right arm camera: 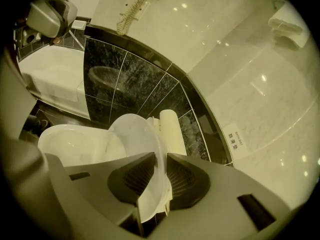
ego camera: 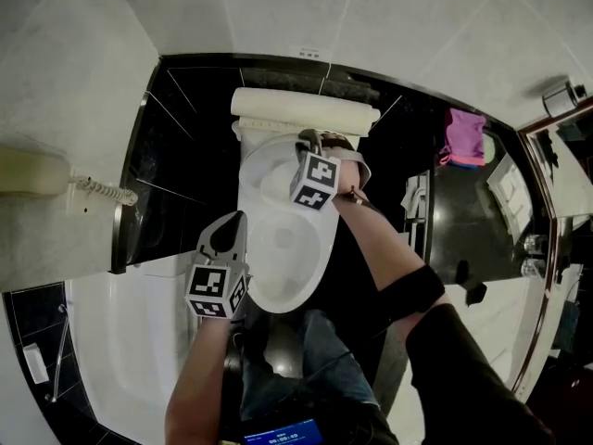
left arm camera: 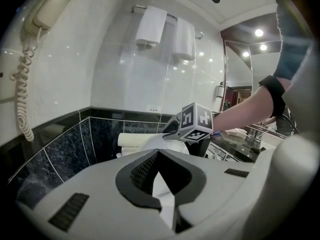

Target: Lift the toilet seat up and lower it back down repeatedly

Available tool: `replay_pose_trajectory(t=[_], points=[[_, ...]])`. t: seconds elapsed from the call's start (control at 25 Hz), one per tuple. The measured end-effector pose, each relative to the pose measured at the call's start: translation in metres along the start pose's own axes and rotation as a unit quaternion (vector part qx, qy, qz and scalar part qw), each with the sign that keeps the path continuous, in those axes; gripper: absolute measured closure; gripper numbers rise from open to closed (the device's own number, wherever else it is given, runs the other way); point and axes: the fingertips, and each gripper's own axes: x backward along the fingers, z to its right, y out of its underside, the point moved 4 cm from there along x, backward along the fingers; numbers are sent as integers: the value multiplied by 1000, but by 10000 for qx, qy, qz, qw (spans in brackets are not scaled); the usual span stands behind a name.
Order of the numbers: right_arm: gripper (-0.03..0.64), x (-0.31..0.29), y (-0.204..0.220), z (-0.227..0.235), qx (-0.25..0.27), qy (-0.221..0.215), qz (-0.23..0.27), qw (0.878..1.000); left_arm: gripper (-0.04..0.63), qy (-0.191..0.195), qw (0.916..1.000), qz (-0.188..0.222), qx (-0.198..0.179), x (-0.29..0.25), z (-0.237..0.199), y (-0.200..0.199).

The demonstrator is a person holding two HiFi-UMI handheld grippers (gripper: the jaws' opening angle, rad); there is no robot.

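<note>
Right gripper first, in the right gripper view: its two dark pads are clamped on the thin front edge of the toilet seat. The white rim runs straight down the slot between them. The seat is lifted clear of the bowl and stands steeply tilted, with the open bowl to its left and the pale cistern just behind it. Black marbled tiles run behind, and a bathtub lies off to the left.

Over to the left gripper view: the left gripper has its tips meeting and nothing in them, only a sliver of white toilet showing through the gap further back. Ahead of it, the right gripper's marker cube sits above the toilet, well apart from these jaws. A wall phone with a coiled cord hangs at the left, folded towels hang high on the wall, and a counter stands at the right.

Now the head view, looking down: the right gripper reaches in over the back of the bowl, near the cistern, where the seat is. The left gripper hangs low, just beside the bowl's left rim and away from the seat. A pink cloth lies on the dark counter at the right.
</note>
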Motion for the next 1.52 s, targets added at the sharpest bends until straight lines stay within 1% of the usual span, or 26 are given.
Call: replay_pose_trajectory(t=[0.24, 0.44, 0.6, 0.76, 1.04, 1.24, 1.36, 1.52], points=[[526, 19, -6, -18, 10, 55, -72, 10000, 609, 47, 10000, -12, -13, 24, 4, 5], [527, 44, -13, -46, 17, 183, -211, 9996, 609, 110, 9999, 44, -94, 61, 5, 6], [528, 68, -20, -80, -28, 316, -360, 9989, 609, 220, 9995, 73, -231, 100, 4, 15], [528, 93, -25, -121, -77, 501, -485, 9975, 609, 375, 9982, 207, -422, 139, 1, 29], [528, 134, -29, -220, -131, 951, -705, 9929, 609, 736, 9943, 260, -722, 208, 4, 77], [525, 150, -24, -298, -70, 1085, -768, 9911, 609, 686, 9958, 130, -584, 245, 10, 125], [520, 153, -23, -324, -101, 1342, -647, 9888, 609, 601, 9965, 134, -558, 257, 17, 150], [517, 155, -19, -351, -92, 1661, -376, 9853, 609, 440, 9966, 326, -616, 266, 34, 182]])
